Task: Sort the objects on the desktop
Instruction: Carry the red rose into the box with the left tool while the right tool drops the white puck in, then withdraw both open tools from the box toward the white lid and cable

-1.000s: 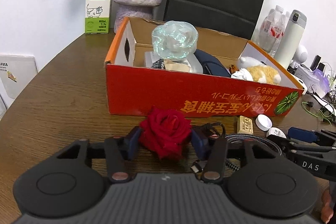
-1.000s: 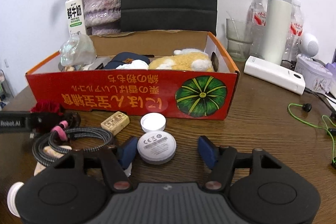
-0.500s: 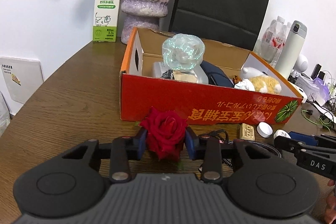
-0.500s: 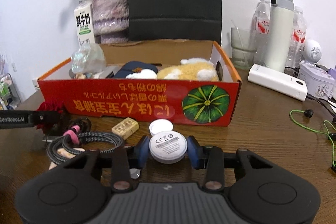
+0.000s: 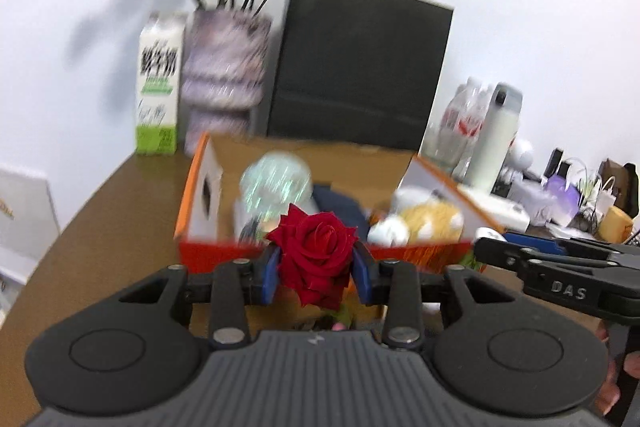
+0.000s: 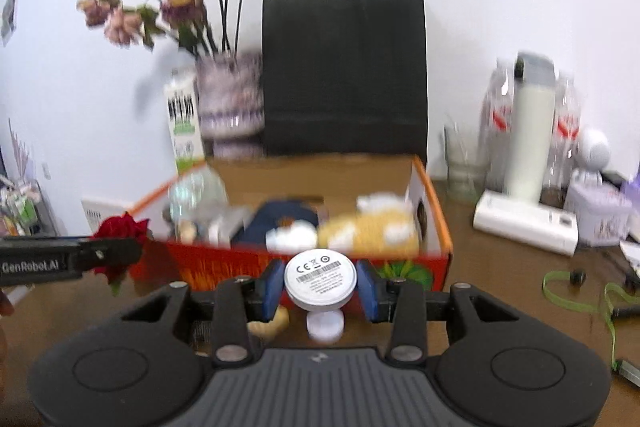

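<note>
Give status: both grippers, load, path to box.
Left gripper shut on rose. Right gripper shut on puck. Box ahead, path clear.

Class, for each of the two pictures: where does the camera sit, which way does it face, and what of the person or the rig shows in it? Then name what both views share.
Left wrist: on the left gripper, facing the box; its fingers grip a rose; the right gripper enters at right.
Right wrist: on the right gripper, facing the box; its fingers grip a white disc; the left gripper enters at left.
Shared: box, rose, black bag, vase.
</note>
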Demonstrator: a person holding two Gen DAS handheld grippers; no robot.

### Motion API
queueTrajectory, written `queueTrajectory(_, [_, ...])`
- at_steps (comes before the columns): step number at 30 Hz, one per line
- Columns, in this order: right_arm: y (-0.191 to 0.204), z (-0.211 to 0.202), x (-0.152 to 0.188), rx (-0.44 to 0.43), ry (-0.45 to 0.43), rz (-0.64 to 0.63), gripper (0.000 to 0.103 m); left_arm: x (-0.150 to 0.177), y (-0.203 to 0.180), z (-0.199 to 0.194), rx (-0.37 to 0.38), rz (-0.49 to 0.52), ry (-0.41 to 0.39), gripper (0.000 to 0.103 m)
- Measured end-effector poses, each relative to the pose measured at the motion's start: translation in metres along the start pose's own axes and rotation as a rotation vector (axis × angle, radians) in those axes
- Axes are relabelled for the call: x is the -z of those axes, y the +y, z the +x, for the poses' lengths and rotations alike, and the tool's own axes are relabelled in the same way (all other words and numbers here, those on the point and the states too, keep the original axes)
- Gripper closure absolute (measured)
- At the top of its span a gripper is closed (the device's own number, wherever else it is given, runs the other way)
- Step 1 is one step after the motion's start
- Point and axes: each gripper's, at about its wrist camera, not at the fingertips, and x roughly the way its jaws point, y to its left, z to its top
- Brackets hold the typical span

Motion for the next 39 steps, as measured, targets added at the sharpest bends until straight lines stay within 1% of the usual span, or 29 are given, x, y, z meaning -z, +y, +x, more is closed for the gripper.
queueTrajectory(4, [0.003,0.016,-0.023,0.005,-0.043,0.015,0.065,-0.023,-0.013,0.018,0.004,-0.001,-0.022,0.065])
queueTrajectory(9, [0.003,0.047,-0.032,0.023,-0.044,0.041,0.065,-0.031,-0.019,0.048,-0.005,-0.015,-0.028,0.065])
queueTrajectory(15, [0.002,0.094,-0.033,0.039,0.011,0.043,0.065,-0.036,-0.008,0.086,-0.023,-0.031,-0.006,0.065])
queueTrajectory(21, [0.006,0.132,-0.037,0.054,0.054,0.013,0.065,-0.045,0.006,0.118,-0.075,-0.035,0.009,0.063])
queueTrajectory(24, [0.005,0.145,-0.037,0.06,0.089,0.008,0.064,-0.046,0.014,0.13,-0.093,-0.043,0.035,0.058])
queueTrajectory(25, [0.004,0.147,-0.035,0.062,0.102,0.013,0.065,-0.046,0.016,0.132,-0.093,-0.047,0.041,0.052])
queueTrajectory(26, [0.003,0.149,-0.033,0.063,0.11,0.016,0.06,-0.047,0.019,0.133,-0.094,-0.055,0.044,0.038])
queueTrajectory(27, [0.002,0.149,-0.032,0.065,0.118,0.02,0.046,-0.047,0.021,0.132,-0.106,-0.065,0.039,0.029])
queueTrajectory(28, [0.001,0.148,-0.032,0.066,0.114,0.025,0.04,-0.047,0.022,0.129,-0.112,-0.074,0.025,0.018])
queueTrajectory(30, [-0.001,0.143,-0.033,0.064,0.093,0.034,0.027,-0.049,0.024,0.123,-0.106,-0.083,0.004,0.014])
queueTrajectory(31, [-0.002,0.139,-0.034,0.065,0.08,0.04,0.024,-0.05,0.025,0.121,-0.106,-0.085,0.0,0.002])
queueTrajectory(32, [-0.003,0.136,-0.035,0.068,0.066,0.045,0.016,-0.05,0.025,0.118,-0.11,-0.087,-0.014,0.0])
queueTrajectory(33, [-0.004,0.133,-0.036,0.071,0.057,0.048,0.014,-0.051,0.024,0.115,-0.116,-0.088,-0.027,0.0])
queueTrajectory(35, [-0.005,0.127,-0.038,0.072,0.049,0.058,0.013,-0.052,0.023,0.11,-0.109,-0.076,-0.029,0.0])
queueTrajectory(38, [-0.008,0.118,-0.039,0.077,0.045,0.077,0.004,-0.052,0.023,0.099,-0.108,-0.076,-0.041,0.0])
queueTrajectory(39, [-0.009,0.113,-0.039,0.08,0.041,0.076,0.004,-0.052,0.023,0.095,-0.111,-0.073,-0.042,0.0])
